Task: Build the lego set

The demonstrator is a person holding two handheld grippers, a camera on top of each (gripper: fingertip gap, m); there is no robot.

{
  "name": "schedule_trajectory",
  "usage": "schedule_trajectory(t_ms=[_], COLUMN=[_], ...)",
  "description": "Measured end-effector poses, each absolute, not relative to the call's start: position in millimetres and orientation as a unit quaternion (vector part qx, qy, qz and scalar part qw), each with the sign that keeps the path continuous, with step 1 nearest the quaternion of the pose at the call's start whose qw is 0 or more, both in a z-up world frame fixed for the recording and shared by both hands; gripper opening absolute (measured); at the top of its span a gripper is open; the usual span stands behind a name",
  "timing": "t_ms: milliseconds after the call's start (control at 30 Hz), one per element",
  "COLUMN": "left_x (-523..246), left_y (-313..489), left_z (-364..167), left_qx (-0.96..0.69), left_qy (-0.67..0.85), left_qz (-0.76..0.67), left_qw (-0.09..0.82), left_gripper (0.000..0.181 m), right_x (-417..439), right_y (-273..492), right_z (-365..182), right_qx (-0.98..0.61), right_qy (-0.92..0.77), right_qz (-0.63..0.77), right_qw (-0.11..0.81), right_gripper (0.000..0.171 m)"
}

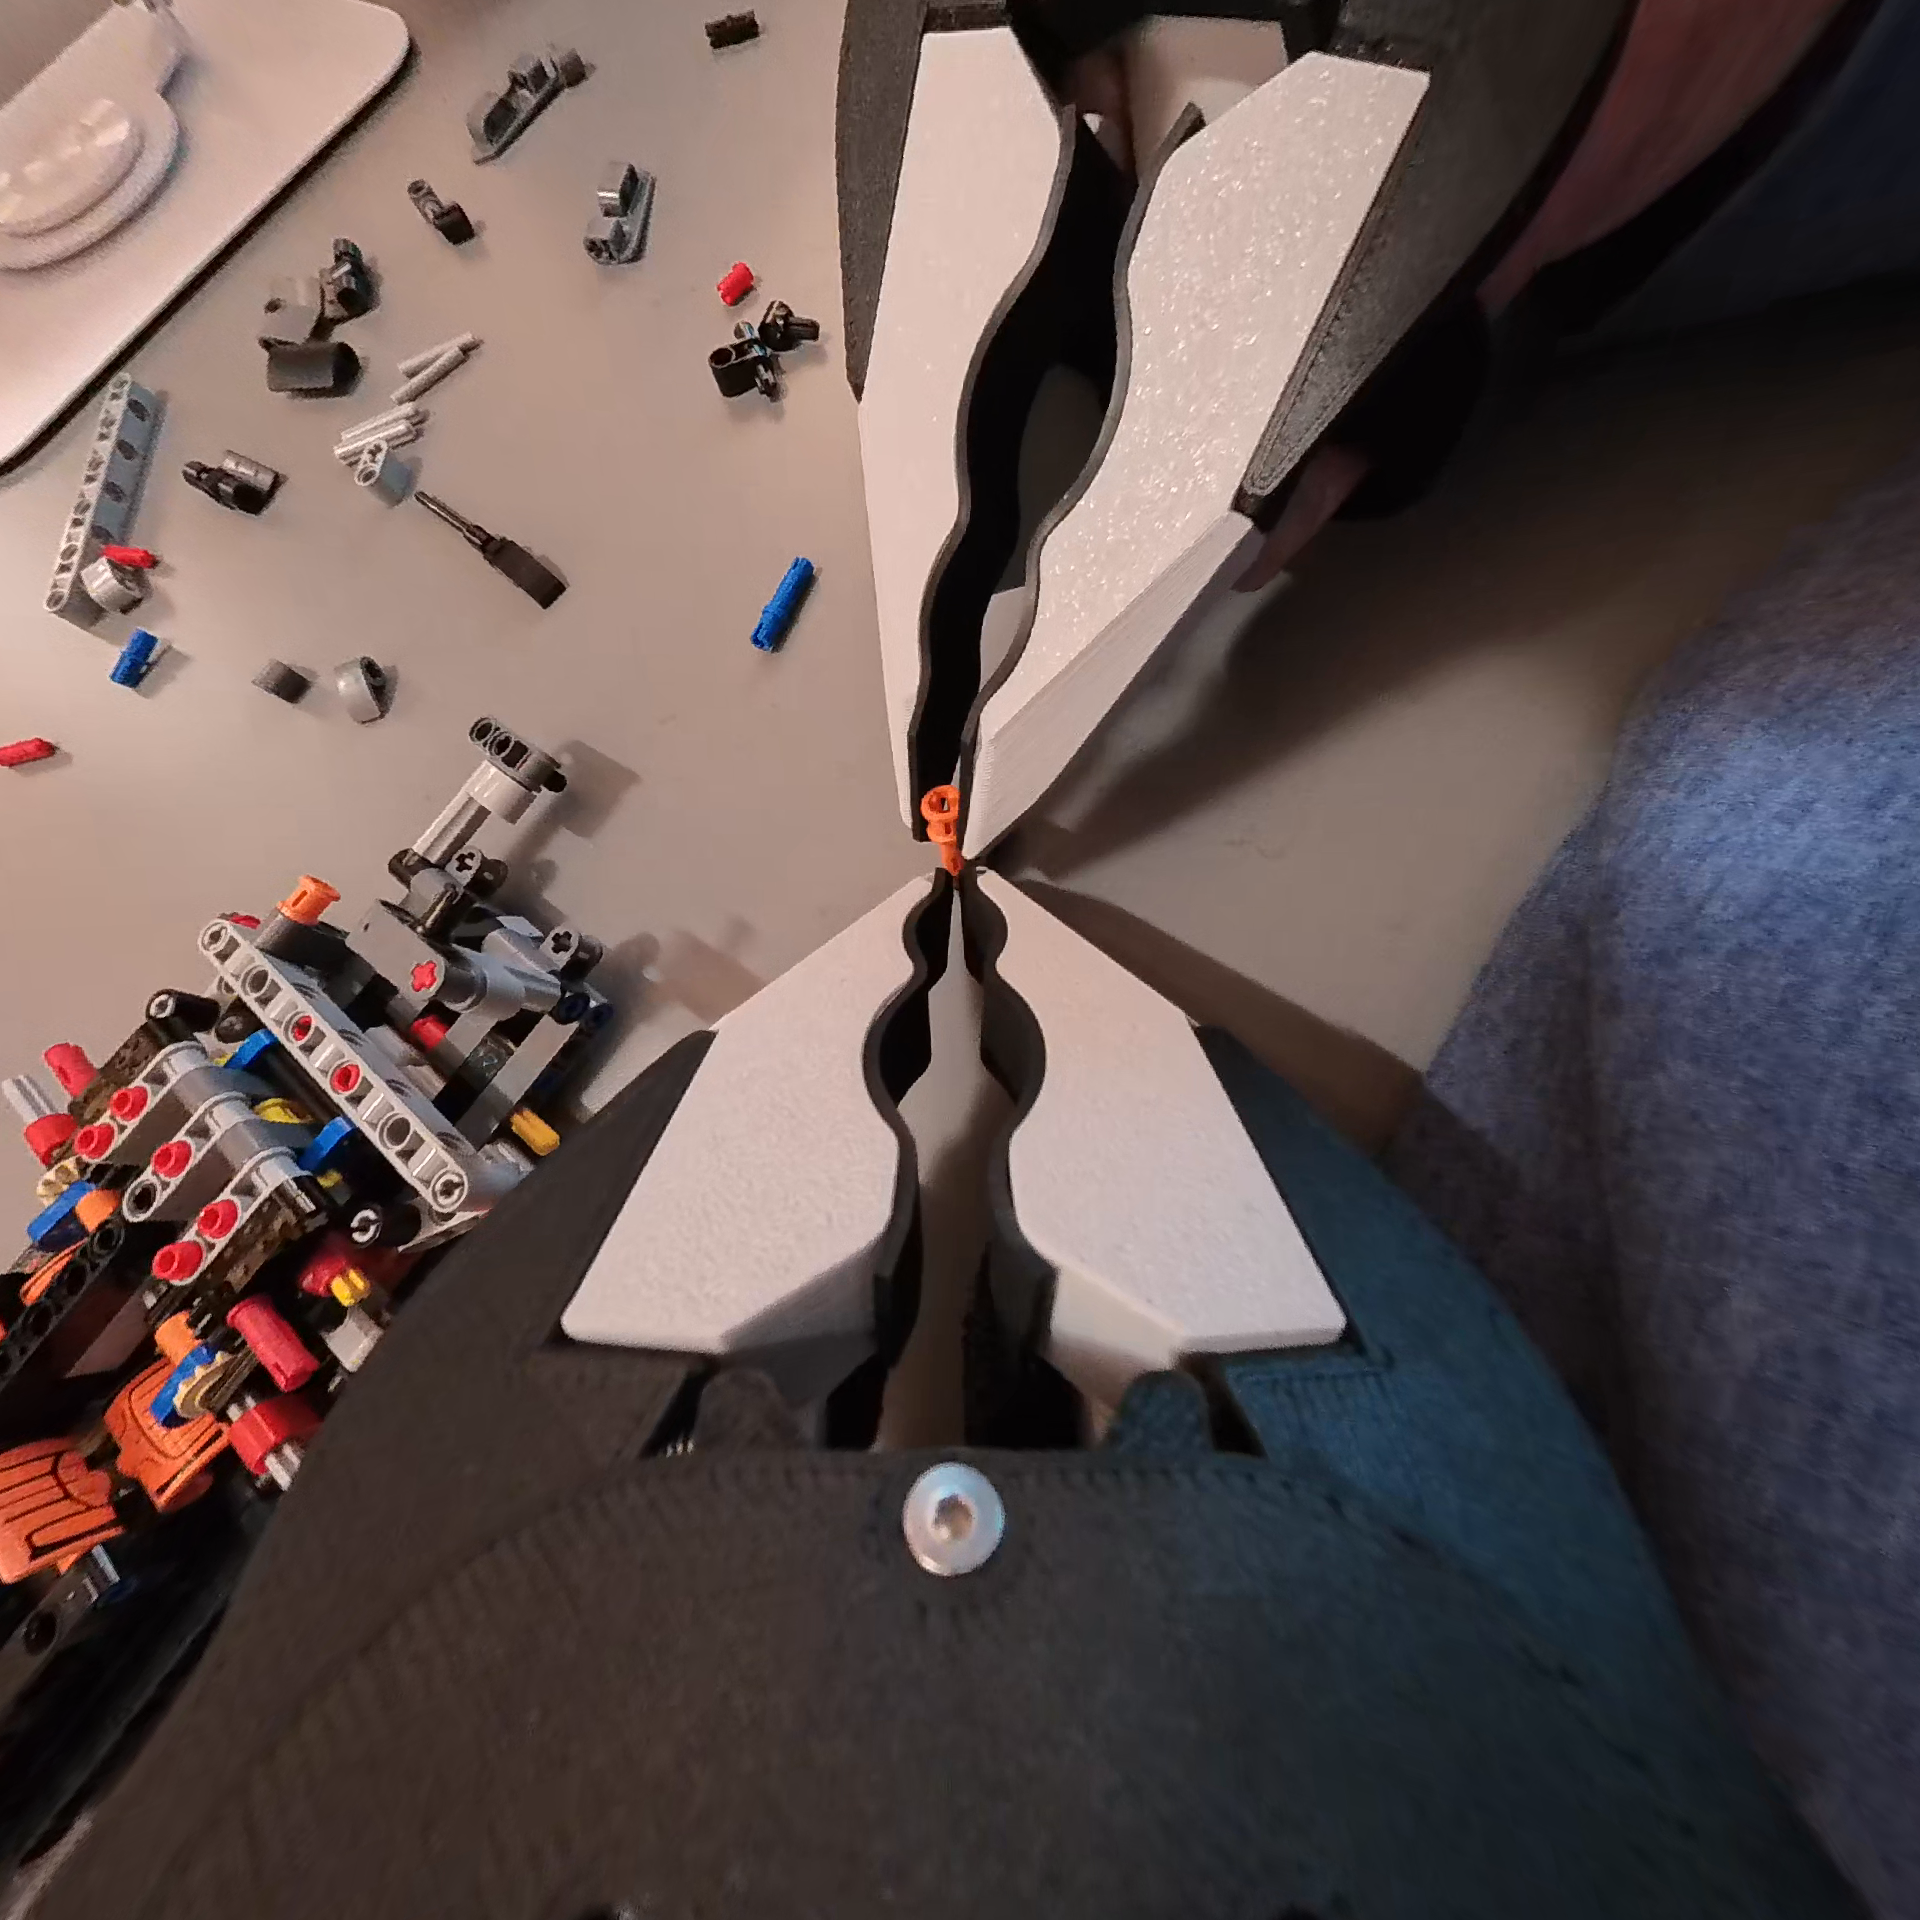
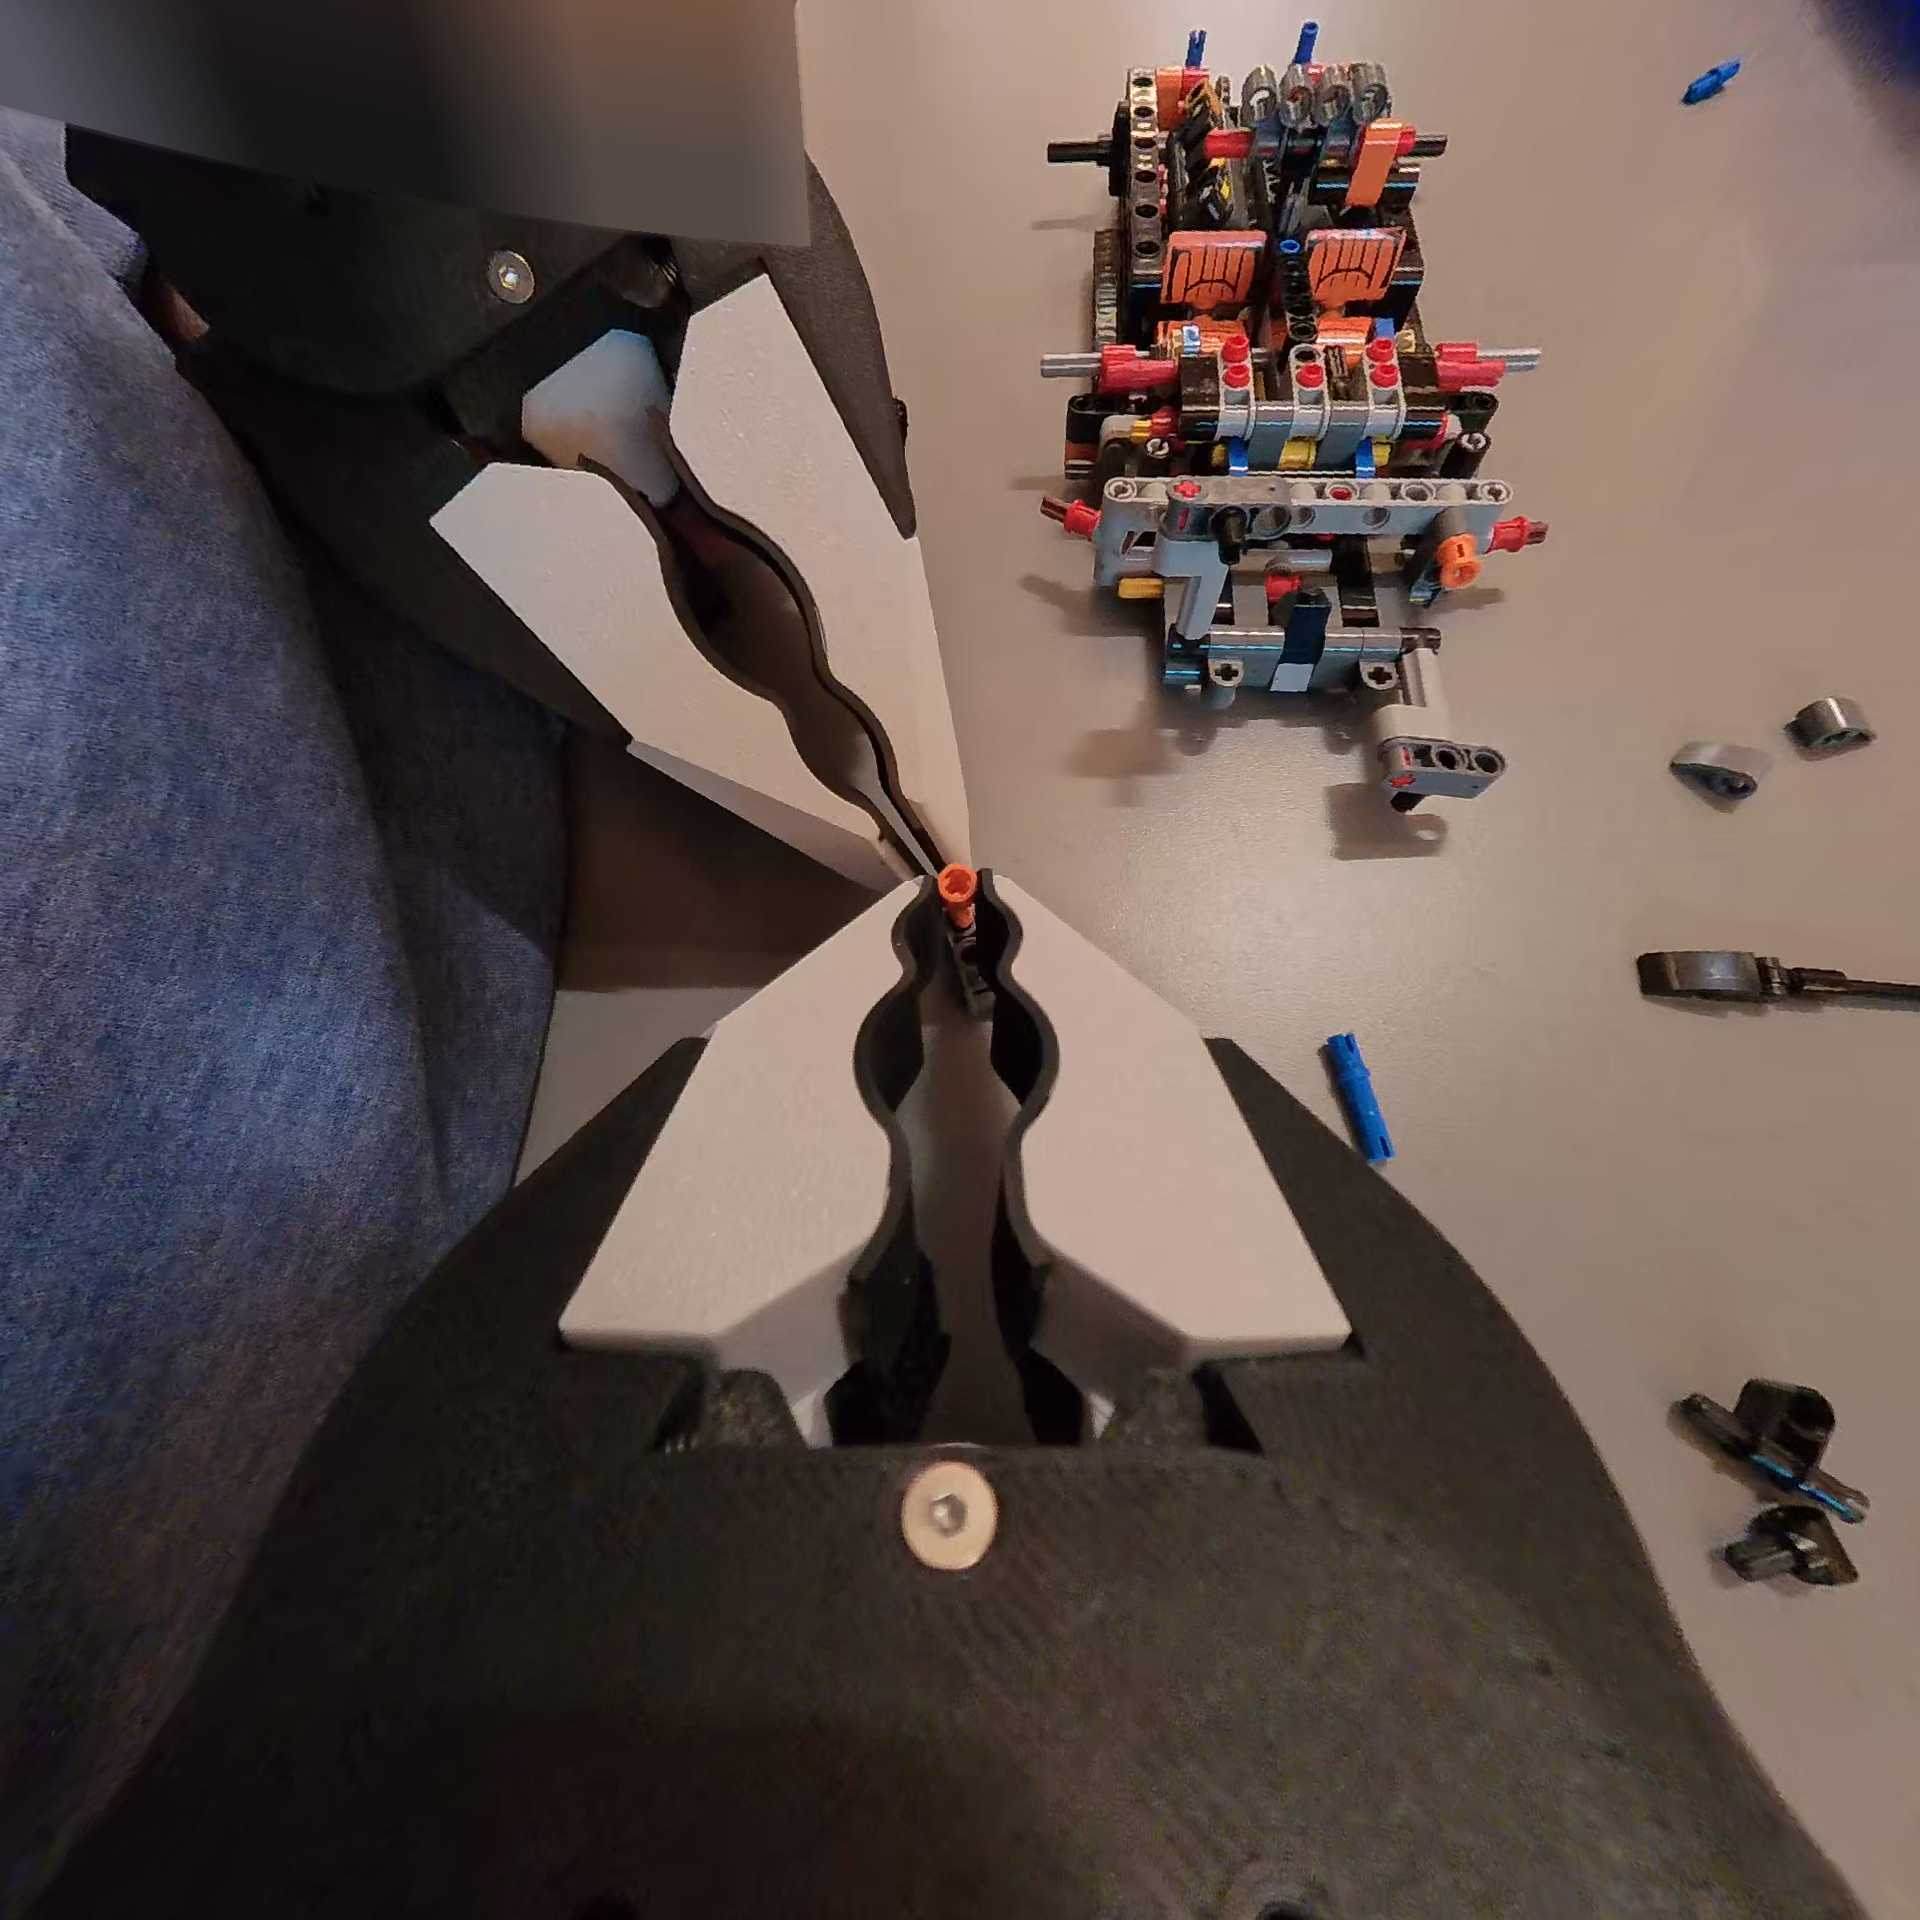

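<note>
1. Your multicoloured, partly built brick chassis (image 2: pixel 1288 395) stands on the grey table (image 2: pixel 1143 935), well along but clearly unfinished
2. Loose grey, black, red and blue pins and connectors (image 1: pixel 436 436) lie scattered, waiting
3. Your right gripper (image 2: pixel 961 904) is closed on a small orange pin (image 2: pixel 956 891) seated in a black connector (image 2: pixel 971 971)
4. Your left gripper (image 1: pixel 954 878) is pinched narrow at that pin; whether it grips, you cannot tell

An orange connector (image 1: pixel 943 826) is seen at frame centre between white fingers (image 1: pixel 790 1122) edged in black, while red, blue, grey and orange parts are shown on the model (image 2: pixel 1288 416) at upper right.
</note>
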State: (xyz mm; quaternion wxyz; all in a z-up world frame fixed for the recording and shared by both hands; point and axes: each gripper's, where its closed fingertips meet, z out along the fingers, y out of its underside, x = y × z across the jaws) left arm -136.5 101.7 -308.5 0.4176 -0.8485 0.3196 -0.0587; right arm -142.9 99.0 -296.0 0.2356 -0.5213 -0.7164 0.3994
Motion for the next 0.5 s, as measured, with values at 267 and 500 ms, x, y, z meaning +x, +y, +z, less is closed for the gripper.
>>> schedule_trajectory(t_ms=[267,500], left_x=[-135.4,-133.9], left_y=[100.4,101.6], left_z=[-309.9,-308.9], left_qx=[-0.850,-0.846], left_qy=[0.323,0.327], left_qz=[-0.062,-0.057], left_qw=[0.413,0.417], left_gripper=[0.002,0.001], right_x=[-141.4,-140.1], right_y=[100.1,99.5], right_z=[-295.2,-296.8], right_qx=[-0.521,-0.520], right_qy=[-0.715,-0.719], right_qz=[0.400,0.396], right_qw=[0.239,0.236], right_gripper=[0.004,0.003])
